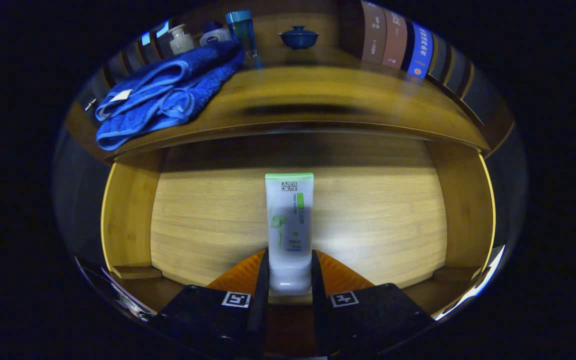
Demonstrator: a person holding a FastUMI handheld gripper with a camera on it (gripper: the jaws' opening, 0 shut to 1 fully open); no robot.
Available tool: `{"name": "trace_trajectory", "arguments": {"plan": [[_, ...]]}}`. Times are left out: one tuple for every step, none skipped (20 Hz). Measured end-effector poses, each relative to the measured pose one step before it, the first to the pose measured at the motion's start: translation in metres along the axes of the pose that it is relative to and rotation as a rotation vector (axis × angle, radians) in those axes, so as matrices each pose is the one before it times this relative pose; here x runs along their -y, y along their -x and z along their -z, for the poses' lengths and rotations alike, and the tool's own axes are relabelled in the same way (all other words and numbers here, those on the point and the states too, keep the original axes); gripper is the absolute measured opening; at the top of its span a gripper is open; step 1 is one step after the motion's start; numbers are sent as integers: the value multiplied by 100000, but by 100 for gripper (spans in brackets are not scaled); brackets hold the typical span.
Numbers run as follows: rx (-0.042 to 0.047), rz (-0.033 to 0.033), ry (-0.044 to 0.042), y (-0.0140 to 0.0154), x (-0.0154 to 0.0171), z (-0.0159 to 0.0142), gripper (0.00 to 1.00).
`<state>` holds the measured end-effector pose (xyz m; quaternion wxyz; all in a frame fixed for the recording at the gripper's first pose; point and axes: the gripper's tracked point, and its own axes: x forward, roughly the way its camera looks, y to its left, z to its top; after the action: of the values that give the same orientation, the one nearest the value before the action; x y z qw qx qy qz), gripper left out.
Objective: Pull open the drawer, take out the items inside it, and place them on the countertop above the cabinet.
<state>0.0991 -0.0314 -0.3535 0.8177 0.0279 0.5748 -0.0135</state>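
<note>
Wooden cabinet point(318, 100), warm brown grain, top surface glossy with a dark smeared reflection near its front edge. On the top, at its left end, a folded blue towel point(163, 95). Behind the towel stand small bottles point(198, 37) and a blue-capped tube point(243, 32). A blue lidded bowl point(298, 37) sits at centre rear. Upright books point(398, 42) line the right rear. Surroundings dark; lighting dim.
</note>
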Motion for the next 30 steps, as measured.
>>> {"name": "trace_trajectory", "arguments": {"plan": [[2028,-731,-304,1151,-169,-42,43],[1866,-660,-158,932,-94,-51,43],[2032,-825,-137,1105,-67,-166,43],[2172,-942,-316,1038,-153,-266,43],[2380,-1245,-484,1118,-237,-302,42],[2708,-1765,-776,1093,-354,-515,42],[2560,-1387,-750,971,-219,-663,42],[2623,-756,-355,782,-127,-818,42],[2938,-79,53,685,-140,-1188,42],[2952,479,373,717,-124,-1223,42],[2726,291,449,36,-66,-1431,42],[1763,81,285,-135,-160,-1302,42],[1346,237,443,-285,-195,-1249,42],[1371,223,332,-713,19,-1459,42],[827,472,198,-885,70,-1307,42],[85,520,12,-672,-1,-1076,42],[294,481,-144,-940,54,-1019,42],[298,934,-596,-982,150,-1024,42],[387,1042,-364,-1085,191,-888,42],[-68,1096,-316,-1223,281,-697,42],[-656,1055,-5,-1115,147,-595,42],[-343,474,-184,-1082,152,-581,42],[-467,681,64,-852,-1,-542,42],[-654,709,384,-1032,-36,-237,42],[-444,545,234,-861,93,-235,42],[-371,462,-93,-770,194,-56,42],[-518,343,-514,-640,80,-74,42],[-724,375,-841,-498,70,17,42],[-649,343,-781,-310,76,43,42],[-372,227,-760,-391,64,54,42]]}}
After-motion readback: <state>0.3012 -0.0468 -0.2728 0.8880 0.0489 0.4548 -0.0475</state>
